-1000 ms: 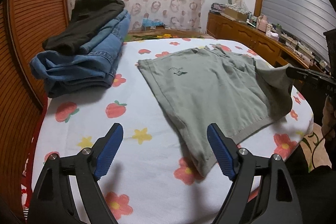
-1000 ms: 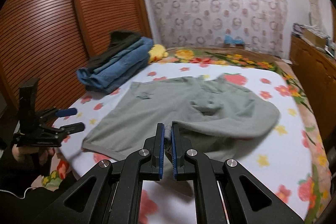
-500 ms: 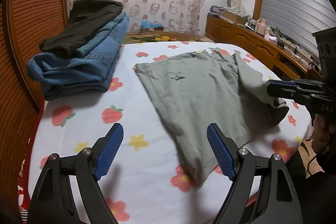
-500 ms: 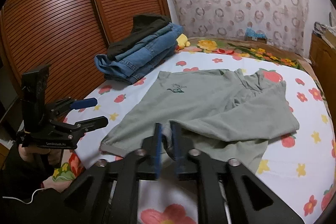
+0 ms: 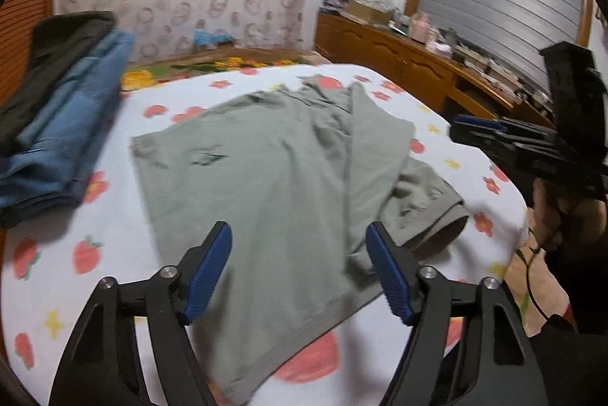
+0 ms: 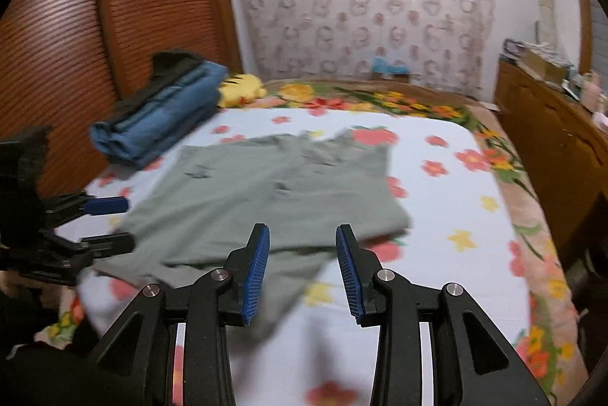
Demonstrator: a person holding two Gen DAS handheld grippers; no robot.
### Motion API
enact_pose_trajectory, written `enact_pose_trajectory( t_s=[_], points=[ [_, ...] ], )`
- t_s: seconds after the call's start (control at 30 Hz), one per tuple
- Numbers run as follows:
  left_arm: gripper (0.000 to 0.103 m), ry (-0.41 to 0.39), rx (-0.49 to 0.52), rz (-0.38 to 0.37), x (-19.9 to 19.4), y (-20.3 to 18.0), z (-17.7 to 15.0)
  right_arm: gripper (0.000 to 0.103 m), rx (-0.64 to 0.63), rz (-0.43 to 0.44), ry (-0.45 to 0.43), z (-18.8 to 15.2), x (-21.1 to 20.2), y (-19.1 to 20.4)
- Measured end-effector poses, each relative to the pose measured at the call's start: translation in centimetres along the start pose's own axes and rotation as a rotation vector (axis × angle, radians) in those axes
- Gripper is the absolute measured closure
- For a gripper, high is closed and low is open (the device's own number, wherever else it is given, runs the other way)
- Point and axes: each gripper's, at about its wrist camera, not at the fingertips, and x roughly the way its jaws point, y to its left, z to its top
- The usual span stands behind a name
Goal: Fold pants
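Grey-green pants lie on the flowered bed sheet, one leg folded over the other; they also show in the right wrist view. My left gripper is open and empty, just above the near hem. My right gripper is open and empty, above the near edge of the folded leg. It also shows at the right in the left wrist view. The left gripper shows at the left in the right wrist view.
A stack of folded jeans and dark clothes lies at the bed's left side, by a slatted wooden wardrobe. A yellow plush toy sits behind it. A cluttered wooden cabinet runs along the right wall.
My right gripper was shut on the pant leg's edge; it has opened and let the leg drop onto the other leg. My left gripper has moved right, over the hem.
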Motion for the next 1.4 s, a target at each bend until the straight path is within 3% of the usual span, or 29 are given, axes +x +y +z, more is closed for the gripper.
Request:
enact_pose_trajectory(
  t_s=[0.13, 0.43, 0.57, 0.8, 1.07, 1.4],
  points=[
    [0.045, 0.042, 0.024, -0.052, 1.4, -1.7, 0.0, 0.065, 0.018, -0.045, 0.032, 0.6, 1.9, -0.6],
    [0.076, 0.095, 0.055, -0.08, 2.3, -3.2, -1.0, 0.065, 0.027, -0.089, 0.078, 1.0, 3.9, -0.6],
    [0.097, 0.095, 0.08, -0.095, 2.1, -4.0, -1.2, 0.065, 0.02, -0.107, 0.082, 1.8, 4.6, -0.2],
    [0.1, 0.011, 0.065, -0.1, -1.7, -3.8, -0.2, 0.065, 0.01, -0.11, 0.088, 1.7, 6.1, -0.6],
    [0.1, -0.049, 0.021, -0.041, -5.5, -1.4, 0.0, 0.065, 0.009, -0.105, 0.076, 1.2, 5.9, -1.4],
    [0.1, -0.024, -0.06, 0.063, -6.3, 2.9, -2.6, 0.065, -0.016, -0.121, 0.066, 0.9, 5.7, -1.5]
  ],
)
